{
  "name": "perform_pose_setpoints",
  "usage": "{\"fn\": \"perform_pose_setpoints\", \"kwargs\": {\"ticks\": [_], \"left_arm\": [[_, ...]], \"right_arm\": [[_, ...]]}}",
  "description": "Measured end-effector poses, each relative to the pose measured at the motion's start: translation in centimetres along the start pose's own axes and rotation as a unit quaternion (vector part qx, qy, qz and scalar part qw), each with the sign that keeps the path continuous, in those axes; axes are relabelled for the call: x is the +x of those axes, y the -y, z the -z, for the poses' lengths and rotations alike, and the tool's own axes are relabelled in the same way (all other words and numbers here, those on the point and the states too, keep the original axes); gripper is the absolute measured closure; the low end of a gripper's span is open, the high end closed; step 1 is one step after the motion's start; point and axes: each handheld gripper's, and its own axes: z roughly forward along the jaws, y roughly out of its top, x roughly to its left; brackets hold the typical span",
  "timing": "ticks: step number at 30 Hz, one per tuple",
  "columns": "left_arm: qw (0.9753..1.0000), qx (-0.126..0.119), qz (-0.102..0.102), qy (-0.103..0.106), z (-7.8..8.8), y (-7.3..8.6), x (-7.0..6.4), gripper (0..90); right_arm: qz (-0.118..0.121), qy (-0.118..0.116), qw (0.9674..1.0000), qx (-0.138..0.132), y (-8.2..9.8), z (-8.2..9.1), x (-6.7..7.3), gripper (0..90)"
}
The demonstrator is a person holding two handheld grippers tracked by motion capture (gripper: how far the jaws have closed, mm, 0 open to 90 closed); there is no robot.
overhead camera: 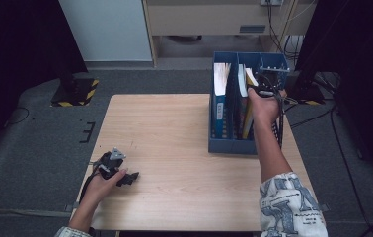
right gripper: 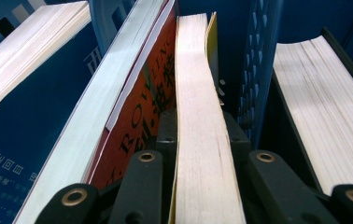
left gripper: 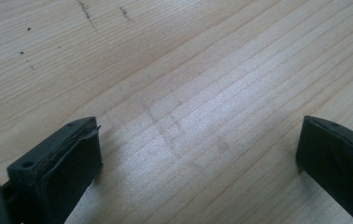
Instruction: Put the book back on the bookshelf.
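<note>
Now right claw [right gripper: 198, 140] pinches yellow-covered book [right gripper: 198, 116] upright in middle compartment of blue file rack [overhead camera: 234, 145], far right on worktop [overhead camera: 174, 128]. Left claw [left gripper: 198, 154] spread wide, resting near left.

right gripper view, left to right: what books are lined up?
Dark blue book → red-covered book → yellow-covered book, clamped in the right gripper → blue divider wall → another book's page block.

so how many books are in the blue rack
4, perhaps more hidden: a blue-covered book far left, a red-covered book beside the yellow-covered book in the right hand-held gripper, one beyond the divider.
</note>
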Motion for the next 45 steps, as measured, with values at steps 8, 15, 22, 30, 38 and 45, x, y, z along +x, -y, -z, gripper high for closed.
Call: {"fn": "perform_pose_setpoints", "kwargs": {"ticks": [8,15,22,30,38,45], "left_arm": [[1.0,0.0,0.0,0.0,0.0,0.0,0.0,0.0],[1.0,0.0,-0.001,0.001,0.0,0.0,0.0,0.0],[1.0,0.0,0.0,0.0,0.0,0.0,0.0,0.0],[1.0,0.0,0.0,0.0,0.0,0.0,0.0,0.0],[1.0,0.0,0.0,0.0,0.0,0.0,0.0,0.0],[1.0,0.0,0.0,0.001,0.0,0.0,0.0,0.0]], "right_arm": [[0.004,0.003,1.0,-0.003,-0.4,-0.5,0.2,74.7],[0.005,0.005,1.0,0.001,0.0,-1.0,0.0,74.7],[0.009,0.002,0.9999,0.01,0.3,-1.2,0.0,74.4],[0.007,-0.004,0.9998,0.019,0.4,-0.9,-0.2,73.8],[0.008,0.003,0.9997,0.022,0.3,-0.7,-0.5,75.0],[0.0,0.009,1.0,0.002,0.2,-1.0,-0.9,75.3]]}}
